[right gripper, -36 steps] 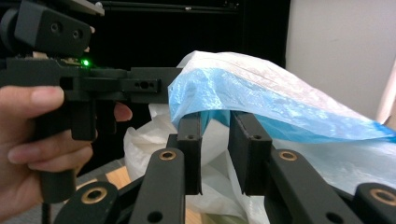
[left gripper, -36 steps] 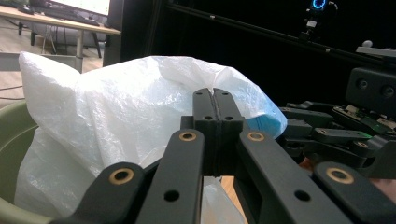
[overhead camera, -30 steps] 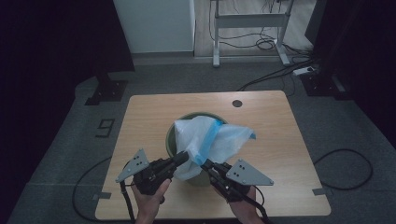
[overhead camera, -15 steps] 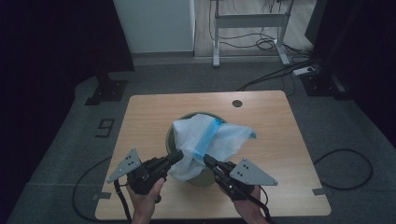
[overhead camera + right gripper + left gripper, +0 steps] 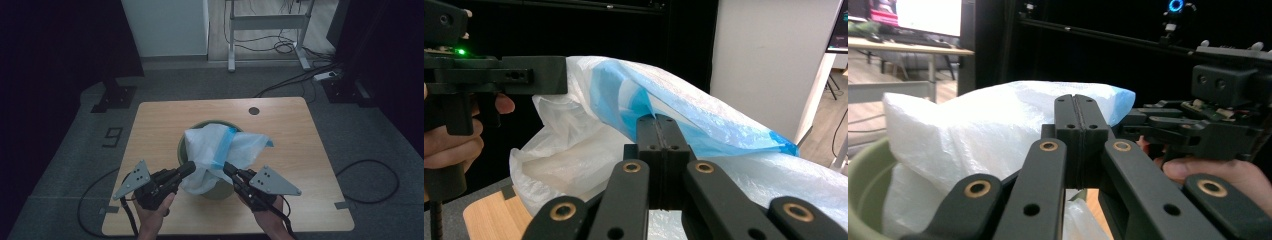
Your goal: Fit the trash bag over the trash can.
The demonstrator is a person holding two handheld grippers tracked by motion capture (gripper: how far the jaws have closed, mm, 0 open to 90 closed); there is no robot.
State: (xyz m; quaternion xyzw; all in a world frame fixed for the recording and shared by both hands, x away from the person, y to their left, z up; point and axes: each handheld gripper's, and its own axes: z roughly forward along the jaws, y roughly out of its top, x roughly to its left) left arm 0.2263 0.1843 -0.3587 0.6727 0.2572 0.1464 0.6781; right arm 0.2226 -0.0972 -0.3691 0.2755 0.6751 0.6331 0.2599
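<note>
Bag has sagged slightly; hands barely shifted. Left hand-held gripper (image 5: 189, 169) and right hand-held gripper (image 5: 227, 168) both clamped shut on the white-and-blue plastic bin liner (image 5: 220, 150), spreading its mouth (likely to seat it) over the round green bin (image 5: 183, 150) on the wooden desk (image 5: 160, 120).

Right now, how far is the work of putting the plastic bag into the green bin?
Done: the white bag with its blue strip already sits partly in the green bin, bunched above the rim. In hand: the left tool and right tool are both shut on the bag's near edge. Left: the bag is not yet spread open, and its edge is not folded over the rim.
</note>
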